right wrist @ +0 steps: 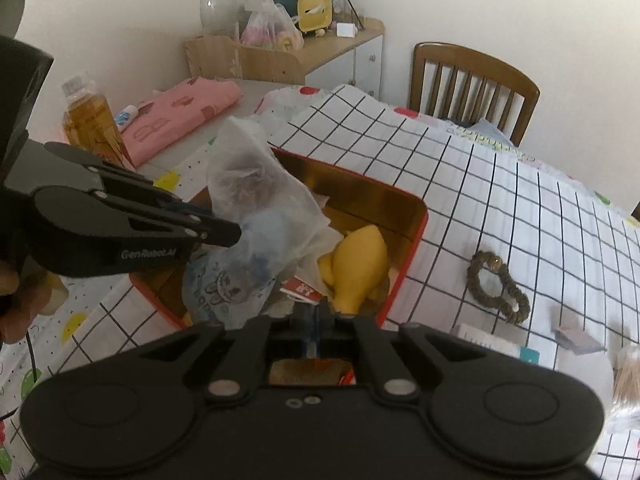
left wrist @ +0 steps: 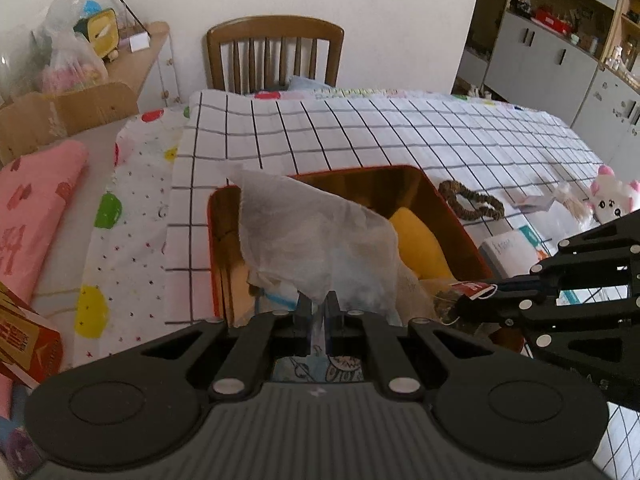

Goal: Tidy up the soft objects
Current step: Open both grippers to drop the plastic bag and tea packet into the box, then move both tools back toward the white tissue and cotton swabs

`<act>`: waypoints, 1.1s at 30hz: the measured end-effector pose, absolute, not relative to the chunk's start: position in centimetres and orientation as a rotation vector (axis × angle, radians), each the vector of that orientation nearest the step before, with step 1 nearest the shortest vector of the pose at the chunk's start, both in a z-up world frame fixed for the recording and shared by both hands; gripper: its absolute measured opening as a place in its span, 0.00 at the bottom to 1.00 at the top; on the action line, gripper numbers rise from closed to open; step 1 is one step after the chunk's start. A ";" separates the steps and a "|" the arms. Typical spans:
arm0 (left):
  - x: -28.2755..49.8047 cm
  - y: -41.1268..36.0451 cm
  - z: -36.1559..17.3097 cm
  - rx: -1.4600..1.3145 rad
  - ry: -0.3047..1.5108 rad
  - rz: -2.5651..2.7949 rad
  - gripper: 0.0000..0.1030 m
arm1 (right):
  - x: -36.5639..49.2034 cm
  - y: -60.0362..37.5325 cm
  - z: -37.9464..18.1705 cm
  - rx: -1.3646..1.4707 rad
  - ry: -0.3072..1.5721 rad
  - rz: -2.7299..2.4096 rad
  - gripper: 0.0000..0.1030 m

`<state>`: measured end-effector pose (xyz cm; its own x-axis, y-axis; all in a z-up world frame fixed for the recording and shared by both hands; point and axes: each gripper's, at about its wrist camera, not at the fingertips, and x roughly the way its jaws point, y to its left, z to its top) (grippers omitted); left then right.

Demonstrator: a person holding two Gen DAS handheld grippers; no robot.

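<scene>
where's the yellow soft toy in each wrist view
Left wrist view: the yellow soft toy lies right of centre, inside the red box, partly behind the white bag.
Right wrist view: the toy is at centre, just above the camera's own gripper.
Shared landmark: the wooden chair.

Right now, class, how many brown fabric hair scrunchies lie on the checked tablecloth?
1. The brown fabric hair scrunchie lies flat on the checked tablecloth, just right of the red box. Others could be hidden under the white bag inside the box.
</scene>
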<state>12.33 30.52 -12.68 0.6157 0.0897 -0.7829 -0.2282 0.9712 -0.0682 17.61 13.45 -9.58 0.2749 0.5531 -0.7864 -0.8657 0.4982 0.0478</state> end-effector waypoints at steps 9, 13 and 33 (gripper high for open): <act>12.2 29.8 -13.7 -0.154 0.939 0.165 0.06 | 17.6 13.3 -9.9 -0.423 0.869 1.016 0.15; 11.9 29.8 -13.8 -0.179 0.950 0.160 0.07 | 17.4 13.0 -9.7 -0.419 0.869 1.022 0.21; 7.2 28.0 -10.4 -0.187 0.844 0.177 0.65 | 15.6 7.3 -5.9 -0.293 0.789 1.000 0.61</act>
